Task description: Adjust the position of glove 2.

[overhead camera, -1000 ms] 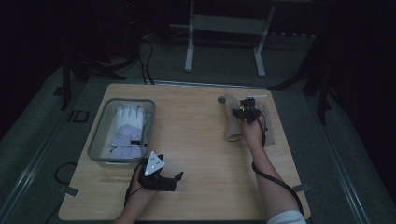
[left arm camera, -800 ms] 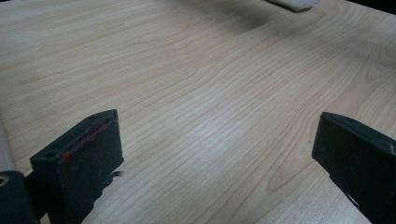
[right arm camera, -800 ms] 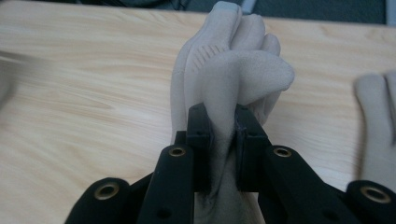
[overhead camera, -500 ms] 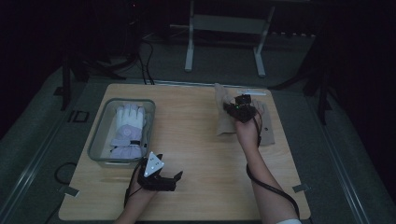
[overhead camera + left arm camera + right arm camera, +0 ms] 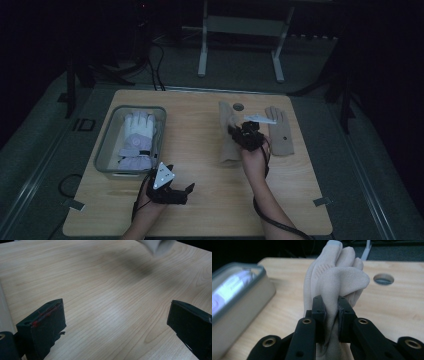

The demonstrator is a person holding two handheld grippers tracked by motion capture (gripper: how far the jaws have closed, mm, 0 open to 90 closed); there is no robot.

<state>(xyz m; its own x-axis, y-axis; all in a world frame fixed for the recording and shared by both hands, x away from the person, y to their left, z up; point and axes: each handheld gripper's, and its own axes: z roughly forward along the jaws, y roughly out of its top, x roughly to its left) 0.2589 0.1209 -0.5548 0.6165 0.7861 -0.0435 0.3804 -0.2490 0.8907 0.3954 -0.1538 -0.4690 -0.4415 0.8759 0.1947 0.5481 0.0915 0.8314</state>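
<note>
No readable text in my feeds.

I can make out a round emblem on the cuff of the white glove (image 5: pixel 136 137) in the bin (image 5: pixel 102 159), off to the side of my left jaws, but it is too small and dim to read; I find no letters or numbers on anything else.

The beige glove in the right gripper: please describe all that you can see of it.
The beige glove looks like soft, suede-like fabric with stitched ribs on its back. The right gripper is shut on a fold of it, bunching the cloth so the fingers point away from the camera. In the high view it hangs between gripper and table, its cuff end toward the person and apparently on the wood. It is left of a second beige glove that lies flat.
</note>
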